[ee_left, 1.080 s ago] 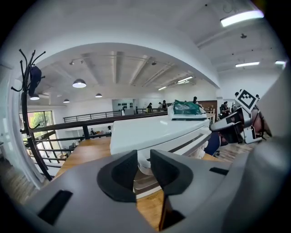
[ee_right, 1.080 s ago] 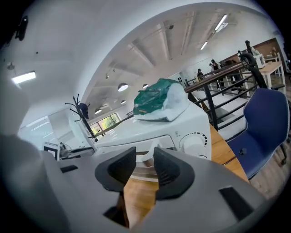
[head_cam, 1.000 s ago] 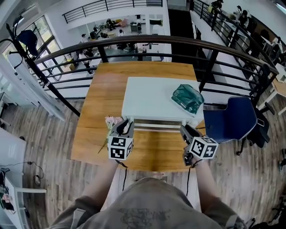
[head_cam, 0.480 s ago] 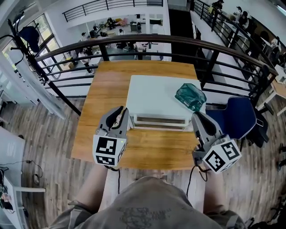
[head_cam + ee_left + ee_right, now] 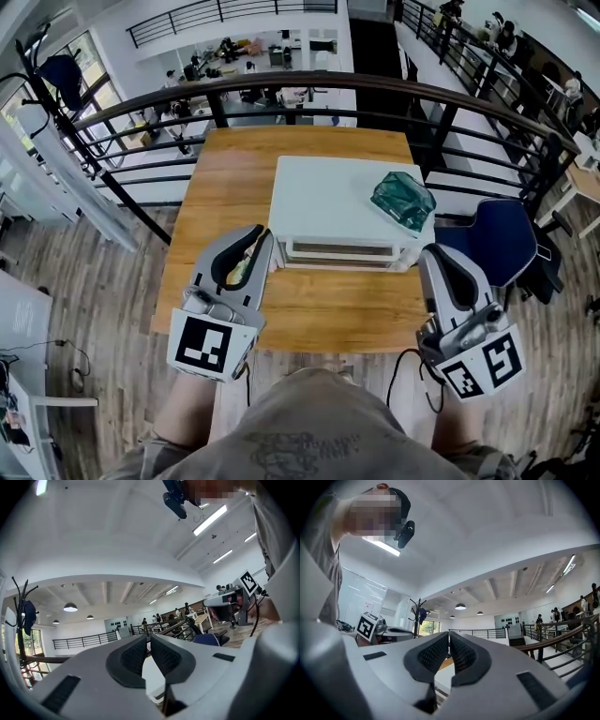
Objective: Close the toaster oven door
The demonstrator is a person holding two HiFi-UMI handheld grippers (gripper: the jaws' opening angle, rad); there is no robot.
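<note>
Both tools hover before the closed toaster oven door point(image 5: 337, 251).
Lower left, the left tool point(image 5: 261, 234) has just been closing, empty; lower right, the right tool point(image 5: 434, 255) is pinched together, empty.

Wood, white casing, crinkled plastic

Smooth white finish with a dull sheen on the toaster oven point(image 5: 337, 192), metal or plastic hard to tell apart, and a darker, glossier strip along its front. Warm, lightly varnished wood with visible grain across the counter point(image 5: 225, 197). Thin, shiny, crumpled plastic for the green bag point(image 5: 402, 200). Matt grey-brown wood-look planks for the floor point(image 5: 84, 272). Smooth, dark painted metal for the railing point(image 5: 309, 81). Blue woven cloth on the chair point(image 5: 502, 246), and soft matt olive cloth on the person's shirt point(image 5: 300, 436).
</note>
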